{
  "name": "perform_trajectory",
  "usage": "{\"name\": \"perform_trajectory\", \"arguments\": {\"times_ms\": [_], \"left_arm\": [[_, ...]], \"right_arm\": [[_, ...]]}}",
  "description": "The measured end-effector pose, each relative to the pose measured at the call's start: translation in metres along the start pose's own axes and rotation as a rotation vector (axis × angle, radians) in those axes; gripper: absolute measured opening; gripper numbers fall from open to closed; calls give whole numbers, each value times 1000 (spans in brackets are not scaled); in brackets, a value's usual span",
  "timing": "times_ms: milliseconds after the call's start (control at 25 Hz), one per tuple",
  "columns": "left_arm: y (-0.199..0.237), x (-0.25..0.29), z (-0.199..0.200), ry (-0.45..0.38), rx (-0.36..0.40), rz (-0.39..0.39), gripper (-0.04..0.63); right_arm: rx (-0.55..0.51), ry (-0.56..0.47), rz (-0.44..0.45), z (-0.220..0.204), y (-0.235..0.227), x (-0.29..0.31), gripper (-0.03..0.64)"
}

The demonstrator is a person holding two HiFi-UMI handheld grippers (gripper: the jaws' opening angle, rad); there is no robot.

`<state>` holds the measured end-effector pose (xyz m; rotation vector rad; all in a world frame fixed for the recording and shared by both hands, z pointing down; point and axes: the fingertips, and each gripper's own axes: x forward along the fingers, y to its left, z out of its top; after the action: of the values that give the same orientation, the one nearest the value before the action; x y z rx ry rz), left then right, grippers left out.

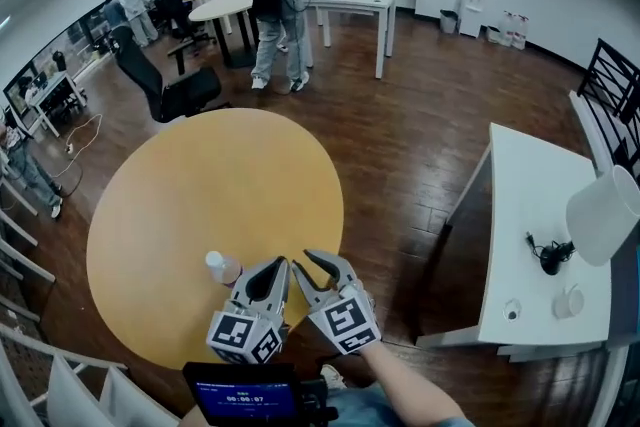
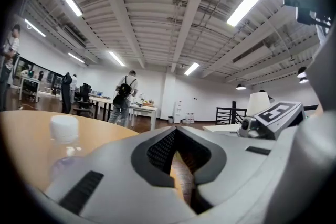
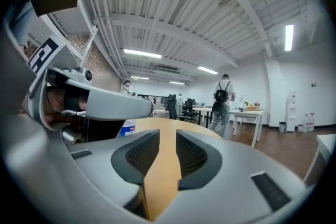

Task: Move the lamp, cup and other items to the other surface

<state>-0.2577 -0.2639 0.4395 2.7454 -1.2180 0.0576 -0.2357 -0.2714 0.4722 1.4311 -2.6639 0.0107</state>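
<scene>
Head view: lamp [image 1: 603,213] stands upright on white counter [image 1: 530,195] far right, base hidden under shade [image 1: 595,225], shade clipped by frame; cup [image 1: 568,301] near it, too small for detail; bottle [image 1: 222,267] upright on round counter [image 1: 200,185] beside left gripper [image 1: 282,265], fingers together; right gripper [image 1: 301,265] fingers slightly apart, empty

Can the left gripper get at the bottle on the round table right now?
Probably yes: the bottle stands just beside the left gripper, nothing between them, though the shut jaws would need to open first.
</scene>
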Motion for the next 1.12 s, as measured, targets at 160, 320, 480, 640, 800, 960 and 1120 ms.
{"name": "perform_trajectory", "arguments": {"times_ms": [160,320,480,640,800,960,1120], "left_arm": [[-49,43,-2,9,9,-99,14],[-102,79,1,-16,35,-171,14],[-159,108,-1,-3,38,-225,14],[-213,134,2,2,39,-281,14],[-255,149,0,10,35,-320,14],[-277,157,-4,7,35,-331,14],[-296,162,-6,31,34,-367,14]], "right_arm": [[8,-19,-125,4,-53,-51,34],[14,-41,-223,16,-98,-104,14],[6,-53,-291,23,-136,-156,0],[-13,-72,-357,30,-173,-203,0],[-7,-67,-395,27,-196,-241,1],[-9,-65,-407,23,-208,-263,1],[-8,-69,-422,20,-215,-276,1]]}}
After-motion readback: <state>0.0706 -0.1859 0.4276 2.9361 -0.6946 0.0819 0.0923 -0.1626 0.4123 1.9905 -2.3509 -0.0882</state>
